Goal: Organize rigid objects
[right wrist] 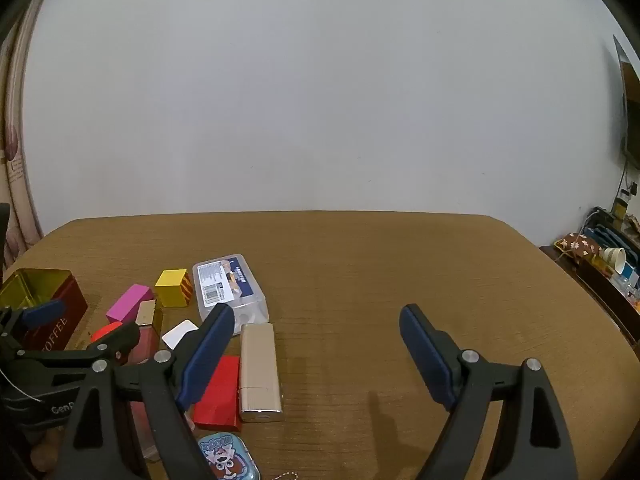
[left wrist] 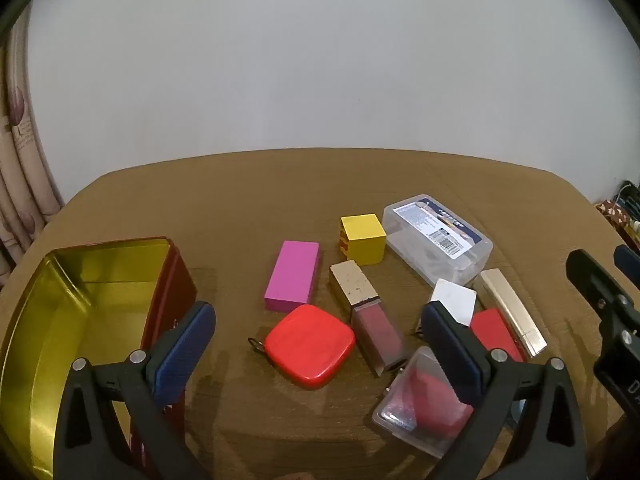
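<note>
An open red tin [left wrist: 60, 312] with a gold inside stands at the left; it also shows in the right wrist view [right wrist: 44, 300]. Loose on the table lie a pink block [left wrist: 292, 276], a yellow cube [left wrist: 363, 238], a red rounded case [left wrist: 310, 346], a lip gloss tube [left wrist: 368, 312], a clear plastic box [left wrist: 438, 236], a red block [right wrist: 218, 392], a gold case [right wrist: 260, 368] and a small clear case [left wrist: 424, 404]. My left gripper [left wrist: 320, 344] is open above the red rounded case. My right gripper [right wrist: 316, 344] is open and empty over bare table.
A white card [left wrist: 454, 300] lies by the clear box. A blue cartoon tin [right wrist: 228, 456] sits at the near edge. The brown table [right wrist: 400, 272] meets a white wall at the back. Clutter stands on a shelf at the far right [right wrist: 600, 256].
</note>
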### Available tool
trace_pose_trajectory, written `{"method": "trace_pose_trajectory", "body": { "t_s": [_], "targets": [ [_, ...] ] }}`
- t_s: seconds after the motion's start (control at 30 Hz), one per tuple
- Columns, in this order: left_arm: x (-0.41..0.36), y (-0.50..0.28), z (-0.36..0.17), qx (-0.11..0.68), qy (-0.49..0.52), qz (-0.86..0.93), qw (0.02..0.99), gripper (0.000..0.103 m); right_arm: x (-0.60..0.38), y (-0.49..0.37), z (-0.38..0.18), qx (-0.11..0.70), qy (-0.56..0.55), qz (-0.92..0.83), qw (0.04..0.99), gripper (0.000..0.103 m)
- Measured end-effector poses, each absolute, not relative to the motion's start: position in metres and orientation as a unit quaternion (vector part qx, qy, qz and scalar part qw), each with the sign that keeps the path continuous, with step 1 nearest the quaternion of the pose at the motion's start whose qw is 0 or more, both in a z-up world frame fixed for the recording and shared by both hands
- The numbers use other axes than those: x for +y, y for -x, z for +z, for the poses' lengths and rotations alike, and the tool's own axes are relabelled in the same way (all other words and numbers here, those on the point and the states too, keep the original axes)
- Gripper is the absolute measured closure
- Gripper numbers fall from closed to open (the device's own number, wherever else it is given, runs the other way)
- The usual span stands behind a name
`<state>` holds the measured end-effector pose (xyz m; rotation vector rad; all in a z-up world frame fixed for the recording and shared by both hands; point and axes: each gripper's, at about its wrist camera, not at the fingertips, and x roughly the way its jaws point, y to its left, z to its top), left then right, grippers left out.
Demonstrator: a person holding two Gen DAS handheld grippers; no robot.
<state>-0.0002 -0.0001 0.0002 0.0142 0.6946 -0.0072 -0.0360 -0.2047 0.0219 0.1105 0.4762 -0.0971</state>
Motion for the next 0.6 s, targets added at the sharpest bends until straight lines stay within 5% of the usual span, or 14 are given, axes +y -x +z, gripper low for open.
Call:
{"method": "trace_pose_trajectory", "body": {
  "t_s": [0.6],
  "targets": [
    [0.008,0.025,0.003,0.364,-0.004,0.010,0.931,0.001,-0.222,0.035,0.019,0.249,-0.091,-0.034,0.964,0.016]
  ]
}}
